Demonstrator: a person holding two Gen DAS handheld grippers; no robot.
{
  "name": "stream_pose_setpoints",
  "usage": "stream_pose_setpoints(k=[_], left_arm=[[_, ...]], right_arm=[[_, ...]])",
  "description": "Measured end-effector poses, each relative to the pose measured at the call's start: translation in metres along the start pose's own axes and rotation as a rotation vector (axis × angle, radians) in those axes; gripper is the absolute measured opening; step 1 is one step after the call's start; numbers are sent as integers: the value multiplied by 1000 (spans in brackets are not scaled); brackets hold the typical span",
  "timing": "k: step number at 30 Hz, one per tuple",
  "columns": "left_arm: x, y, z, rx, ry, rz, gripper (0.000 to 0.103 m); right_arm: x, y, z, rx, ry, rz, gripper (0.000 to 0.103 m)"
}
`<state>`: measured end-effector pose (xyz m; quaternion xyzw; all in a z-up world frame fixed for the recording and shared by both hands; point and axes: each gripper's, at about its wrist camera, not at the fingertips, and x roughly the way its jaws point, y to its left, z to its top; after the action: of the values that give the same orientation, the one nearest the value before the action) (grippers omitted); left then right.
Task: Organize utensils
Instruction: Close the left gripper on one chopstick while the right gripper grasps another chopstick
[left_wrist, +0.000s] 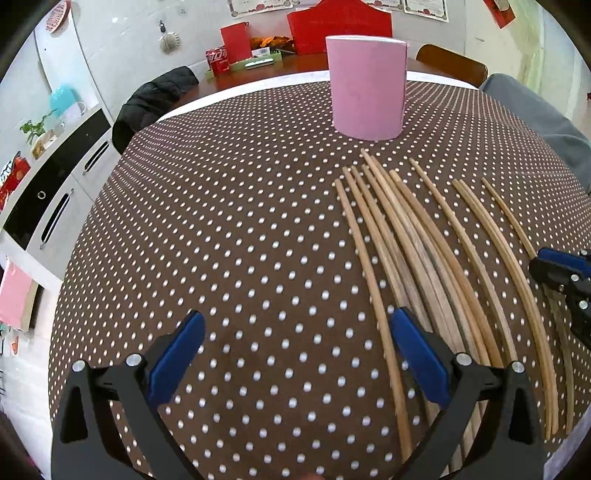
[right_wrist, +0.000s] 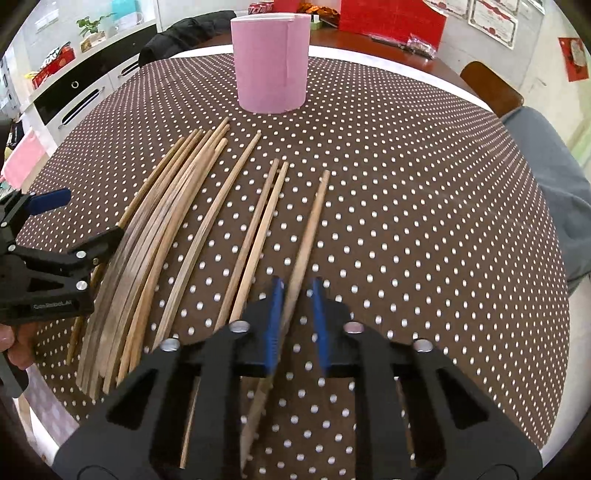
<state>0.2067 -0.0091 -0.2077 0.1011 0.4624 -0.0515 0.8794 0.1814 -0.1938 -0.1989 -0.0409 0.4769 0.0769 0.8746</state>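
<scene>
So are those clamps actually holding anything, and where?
The right gripper has closed around the rightmost chopstick, near its thicker end. The left gripper is open, empty.

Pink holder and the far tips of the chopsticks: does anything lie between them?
No. In both wrist views only bare dotted tablecloth separates the pink holder from the nearest tips of the chopsticks; nothing else lies on that stretch.

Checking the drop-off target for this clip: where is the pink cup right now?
The pink cup stands upright at the far side of the dotted tablecloth, just beyond the tips of the chopsticks; in the left wrist view it sits upper centre.
</scene>
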Motion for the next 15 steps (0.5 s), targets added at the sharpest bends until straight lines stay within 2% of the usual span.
stream_pose_setpoints(k=[1,2,3,4,5,6,8,11,15], left_arm=[[0,0,2,-2,1,-33,86],[1,2,6,-16,12,-108,69],[0,3,9,-20,10,-112,49],[0,3,11,-8,3,-109,35],[0,2,14,-1,7,-121,12],[0,2,15,3,9,-121,5],[0,6,16,-8,2,-141,5],[-4,22,9,-80,-28,-166,5],[-25,40,5,-189,-131,-233,5]], right_arm=[[0,-2,0,11,-6,16,9],[1,-5,0,23,-13,30,7],[1,-7,0,33,-20,41,7],[1,-9,-1,40,-26,49,6],[0,-11,-2,47,-33,56,5],[-2,-14,-3,58,-48,70,5],[-7,-18,-5,78,-73,91,5],[-18,-24,-6,107,-130,129,5],[-38,-33,-2,158,-238,211,5]])
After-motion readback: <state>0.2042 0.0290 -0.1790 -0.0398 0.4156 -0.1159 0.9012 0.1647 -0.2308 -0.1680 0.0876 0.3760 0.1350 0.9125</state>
